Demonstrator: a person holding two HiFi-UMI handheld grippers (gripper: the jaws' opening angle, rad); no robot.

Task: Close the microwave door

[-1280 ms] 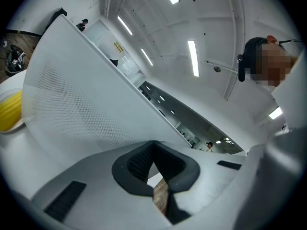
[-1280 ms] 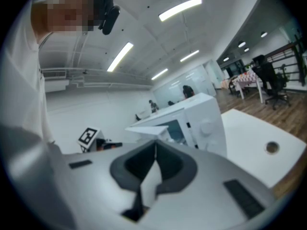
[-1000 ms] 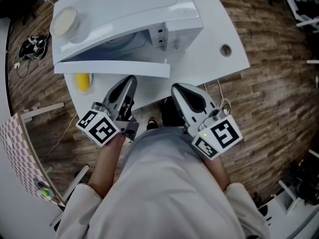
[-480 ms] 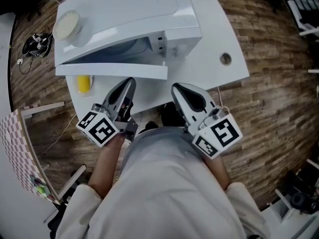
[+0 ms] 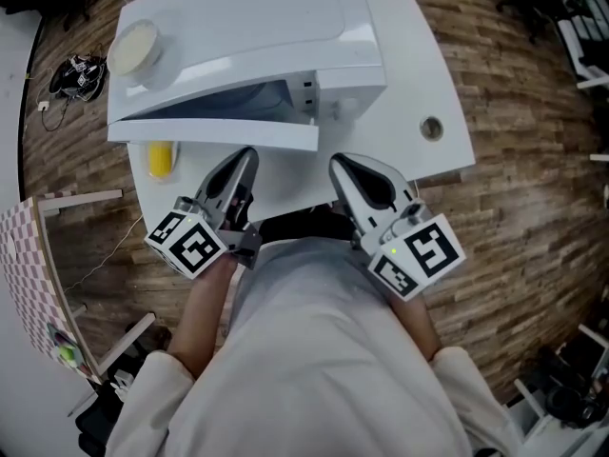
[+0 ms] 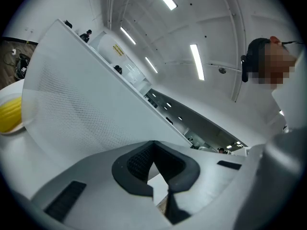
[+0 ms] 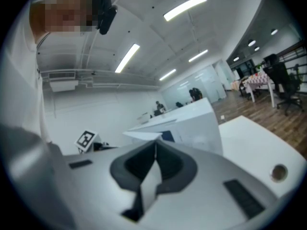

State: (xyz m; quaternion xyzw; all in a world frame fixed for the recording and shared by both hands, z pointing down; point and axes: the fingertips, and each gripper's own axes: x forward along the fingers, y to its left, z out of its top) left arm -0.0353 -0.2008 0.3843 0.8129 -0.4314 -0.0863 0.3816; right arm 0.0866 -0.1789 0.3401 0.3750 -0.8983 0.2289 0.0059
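Note:
A white microwave (image 5: 247,27) stands on the white table (image 5: 419,65). Its door (image 5: 219,133) hangs open and swings out toward me, seen edge-on from above. In the left gripper view the door's perforated panel (image 6: 81,109) fills the space just ahead. My left gripper (image 5: 245,155) (image 6: 153,145) sits just short of the door's edge, jaws shut and empty. My right gripper (image 5: 341,163) (image 7: 155,145) is level with it, to the right of the door's free end, also shut and empty. The right gripper view shows the microwave body (image 7: 192,123) ahead.
A yellow item (image 5: 159,158) lies on the table under the open door. A round pale lid (image 5: 133,46) rests on the microwave's top. The table has a cable hole (image 5: 431,127) at right. A checkered panel (image 5: 29,274) and cables (image 5: 71,74) are on the wooden floor at left.
Both grippers keep the same pose and stay shut. The view has shifted a little, so the table sits closer over my body. The door's angle looks unchanged.

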